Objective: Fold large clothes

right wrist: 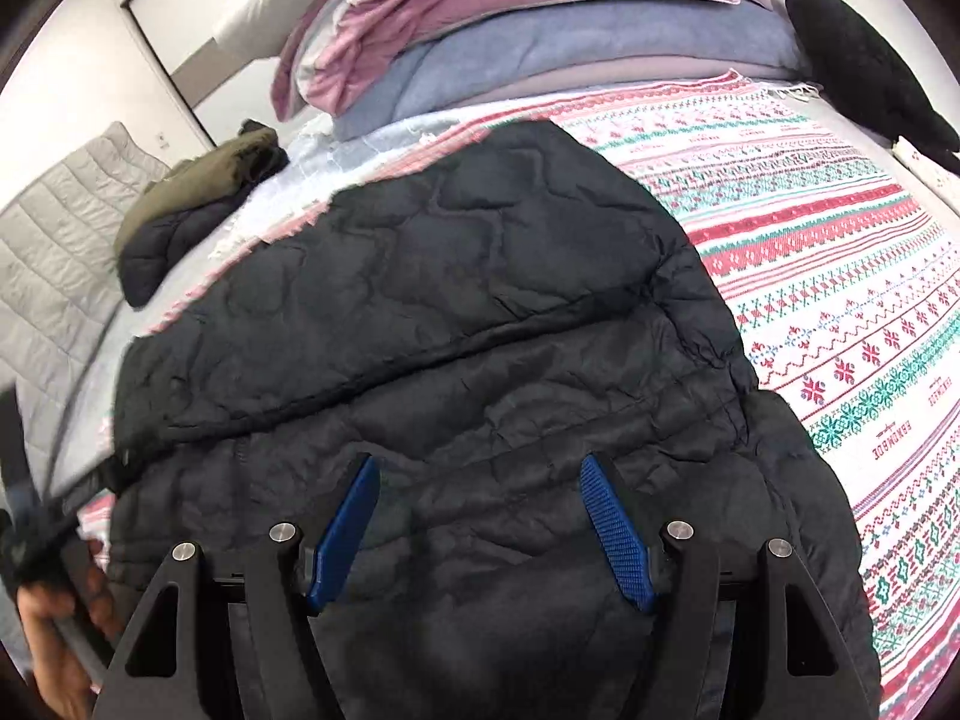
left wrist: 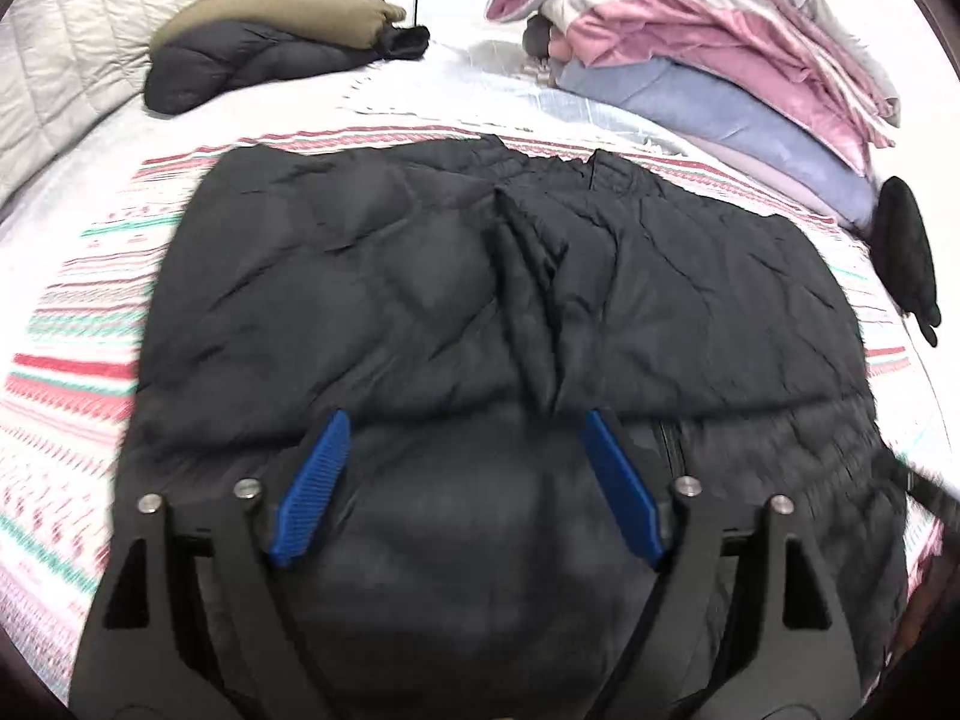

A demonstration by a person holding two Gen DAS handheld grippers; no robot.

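A large black quilted jacket lies spread on a bed with a red, green and white patterned blanket; a folded layer lies across its near part. It also fills the right wrist view. My left gripper is open just above the jacket's near part, blue pads apart, holding nothing. My right gripper is open over the jacket's near edge, blue pads apart and empty. The left hand and tool show at the lower left of the right wrist view.
A folded olive and black jacket pile lies at the far left of the bed. A stack of pink, grey and blue bedding sits at the far right. A black plush item lies by the right edge. A grey quilted headboard stands at left.
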